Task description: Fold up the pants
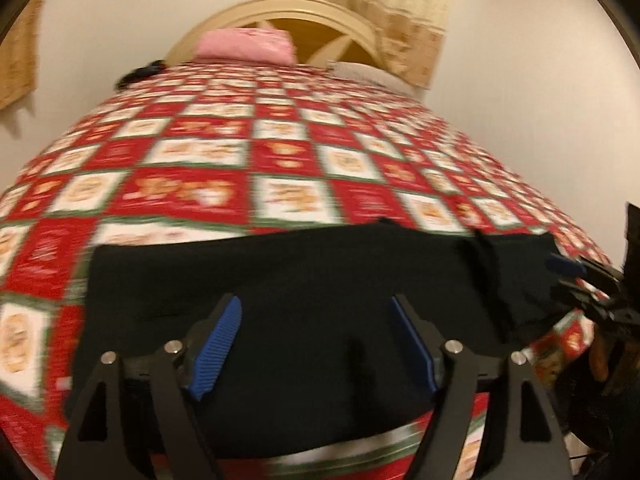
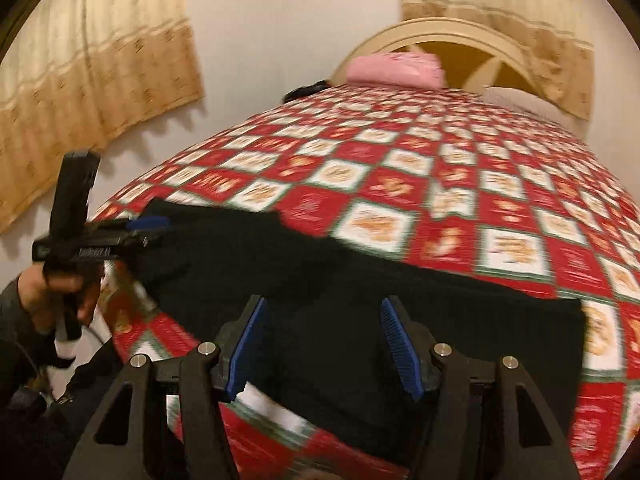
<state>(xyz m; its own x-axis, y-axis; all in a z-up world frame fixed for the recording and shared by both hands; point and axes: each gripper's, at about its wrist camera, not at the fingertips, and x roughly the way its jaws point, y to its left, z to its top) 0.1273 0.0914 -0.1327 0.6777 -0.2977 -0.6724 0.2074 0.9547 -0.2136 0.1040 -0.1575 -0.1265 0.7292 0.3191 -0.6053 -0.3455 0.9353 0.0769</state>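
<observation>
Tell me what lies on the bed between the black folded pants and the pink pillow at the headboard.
Only bare red-and-white checked quilt lies between the black folded pants and the pink pillow. Both wrist views show that stretch, though blurred.

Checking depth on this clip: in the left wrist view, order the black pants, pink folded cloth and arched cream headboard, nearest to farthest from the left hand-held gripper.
1. Black pants, directly under the left hand-held gripper.
2. Pink folded cloth, far end of bed.
3. Arched cream headboard, behind the cloth.
</observation>
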